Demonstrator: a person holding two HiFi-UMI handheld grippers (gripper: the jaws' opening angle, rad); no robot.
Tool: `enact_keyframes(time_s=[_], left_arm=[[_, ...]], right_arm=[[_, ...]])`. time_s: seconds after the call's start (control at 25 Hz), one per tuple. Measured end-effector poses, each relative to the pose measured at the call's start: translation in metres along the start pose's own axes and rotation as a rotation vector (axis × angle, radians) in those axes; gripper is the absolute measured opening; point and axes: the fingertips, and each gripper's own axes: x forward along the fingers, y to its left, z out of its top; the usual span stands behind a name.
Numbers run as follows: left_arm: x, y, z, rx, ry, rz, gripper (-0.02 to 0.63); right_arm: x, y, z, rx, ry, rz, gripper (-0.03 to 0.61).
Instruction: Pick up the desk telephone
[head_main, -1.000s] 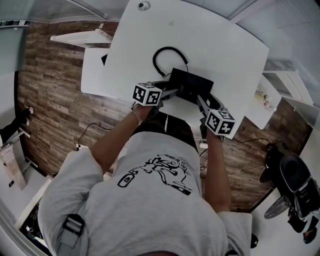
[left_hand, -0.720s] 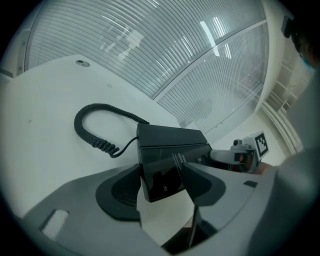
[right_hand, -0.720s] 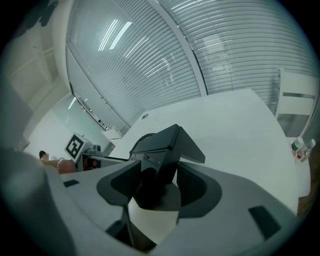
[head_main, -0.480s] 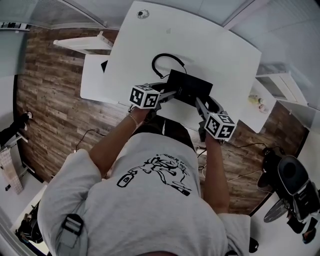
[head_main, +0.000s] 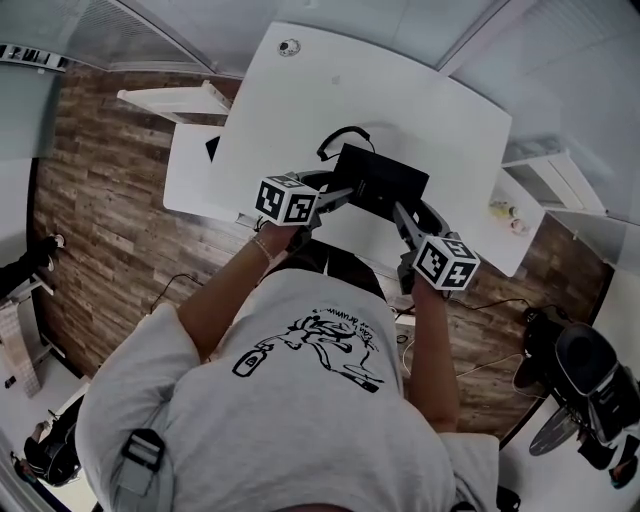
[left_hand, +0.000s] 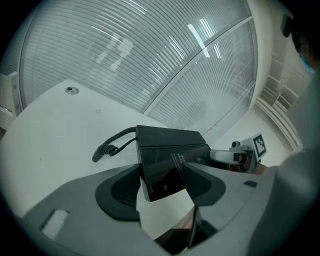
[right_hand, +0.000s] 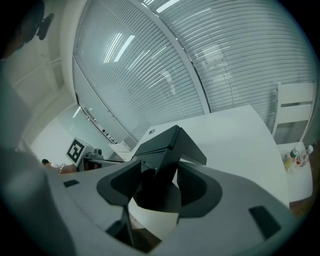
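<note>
Left gripper view: desk telephone (left_hand: 167, 165) print (left_hand: 178, 157) unreadable.

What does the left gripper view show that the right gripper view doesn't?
Left gripper view only: the black coiled cord trailing from the black desk telephone. Right gripper view only: small bottles at far right, near a white slatted frame. Shared: that telephone, clamped by the left gripper and the right gripper in their own views, the white table and the ribbed window blinds.
</note>
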Motion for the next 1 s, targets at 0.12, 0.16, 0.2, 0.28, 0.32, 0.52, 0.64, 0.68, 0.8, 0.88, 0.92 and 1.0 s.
enact_keyframes(time_s=[0.12,0.16,0.2,0.28,0.32,0.52,0.64,0.68,0.8,0.88,0.92,1.0], left_arm=[[-0.012,-0.012,0.009,0.009,-0.013,-0.003,0.247],[-0.015,-0.015,0.012,0.011,-0.015,-0.001,0.245],[-0.018,-0.017,0.016,0.013,-0.017,0.001,0.246],[-0.024,-0.024,0.021,0.014,-0.017,0.008,0.247],[-0.028,-0.027,0.023,0.014,-0.019,0.008,0.247],[-0.045,-0.048,0.036,-0.004,-0.054,-0.006,0.245],[-0.054,-0.058,0.046,-0.005,-0.075,-0.017,0.245],[-0.057,-0.062,0.050,-0.004,-0.081,-0.020,0.245],[-0.067,-0.076,0.059,-0.008,-0.097,-0.036,0.245],[-0.074,-0.084,0.062,-0.019,-0.103,-0.046,0.247],[-0.077,-0.088,0.063,-0.024,-0.106,-0.051,0.247],[-0.082,-0.094,0.066,-0.024,-0.112,-0.057,0.247]], right_arm=[[-0.011,0.011,0.010,-0.006,-0.016,0.003,0.201],[-0.013,0.013,0.014,-0.006,-0.019,0.003,0.201],[-0.015,0.016,0.018,-0.003,-0.021,0.005,0.201],[-0.020,0.021,0.023,0.003,-0.024,0.010,0.201],[-0.024,0.024,0.026,0.004,-0.029,0.014,0.201],[-0.044,0.042,0.045,-0.006,-0.061,0.022,0.201],[-0.053,0.052,0.059,-0.037,-0.071,0.021,0.201],[-0.057,0.055,0.064,-0.045,-0.076,0.023,0.201],[-0.070,0.066,0.077,-0.061,-0.096,0.027,0.201],[-0.079,0.075,0.084,-0.073,-0.113,0.031,0.201],[-0.083,0.078,0.088,-0.079,-0.120,0.033,0.201],[-0.089,0.084,0.093,-0.091,-0.127,0.034,0.201]])
